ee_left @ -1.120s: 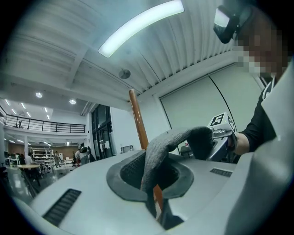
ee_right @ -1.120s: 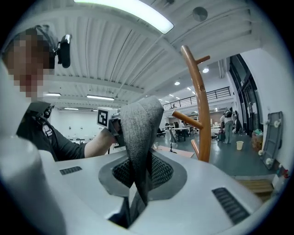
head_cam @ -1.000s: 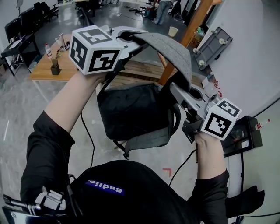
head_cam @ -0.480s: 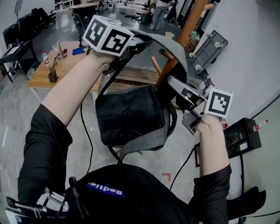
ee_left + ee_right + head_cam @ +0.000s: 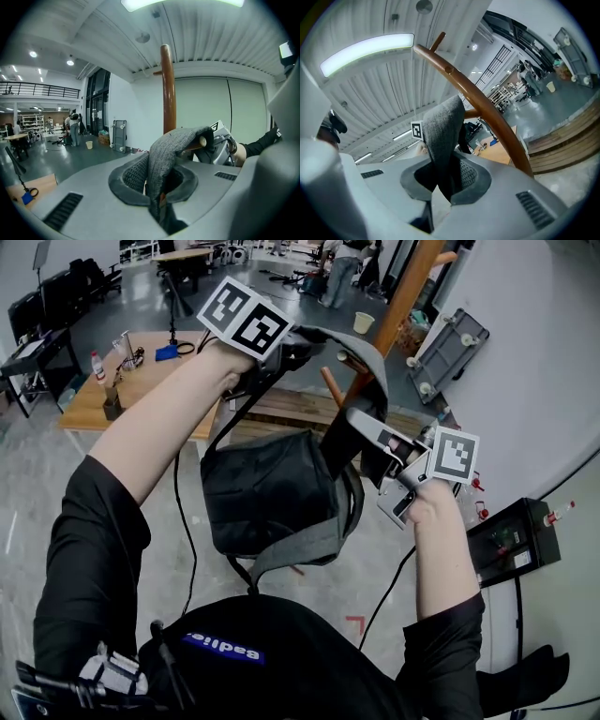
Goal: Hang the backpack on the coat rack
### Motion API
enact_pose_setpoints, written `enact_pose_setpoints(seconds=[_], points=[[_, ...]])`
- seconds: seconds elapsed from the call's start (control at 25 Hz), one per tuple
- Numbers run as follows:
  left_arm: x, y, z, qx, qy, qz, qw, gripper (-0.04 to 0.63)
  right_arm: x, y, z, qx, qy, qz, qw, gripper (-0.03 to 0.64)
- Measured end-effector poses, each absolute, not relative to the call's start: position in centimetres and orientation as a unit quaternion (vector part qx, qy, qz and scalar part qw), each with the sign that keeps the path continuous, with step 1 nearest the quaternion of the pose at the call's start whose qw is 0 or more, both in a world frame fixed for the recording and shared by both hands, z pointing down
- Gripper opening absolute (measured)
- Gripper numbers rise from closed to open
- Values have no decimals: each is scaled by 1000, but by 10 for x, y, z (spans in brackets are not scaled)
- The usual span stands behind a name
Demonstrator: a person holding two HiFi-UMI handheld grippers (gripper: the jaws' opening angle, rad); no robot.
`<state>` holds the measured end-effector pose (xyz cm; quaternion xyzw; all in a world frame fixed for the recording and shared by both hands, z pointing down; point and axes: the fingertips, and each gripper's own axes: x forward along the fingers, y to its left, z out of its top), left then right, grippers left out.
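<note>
Grey workshop floor, arms extended, left claw and right claw clamping backpack strap

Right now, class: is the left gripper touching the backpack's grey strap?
Touching. In the left gripper view, the left gripper is clamped on the grey strap, pinched between its jaws.

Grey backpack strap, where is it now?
Head view, upper centre: the grey fabric strap arches between left claw and right claw, both shut on it, beside the brown wooden coat rack.
</note>
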<state>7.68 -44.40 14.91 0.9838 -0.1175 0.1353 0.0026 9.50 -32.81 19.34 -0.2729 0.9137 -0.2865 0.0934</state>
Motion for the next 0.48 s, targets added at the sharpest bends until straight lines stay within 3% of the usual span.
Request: enact_pose_setpoints(seconds=[0.48], points=[[80,-437,188,984,-99,147,9,34,86,-340,218,-263,919,-274,102,40]])
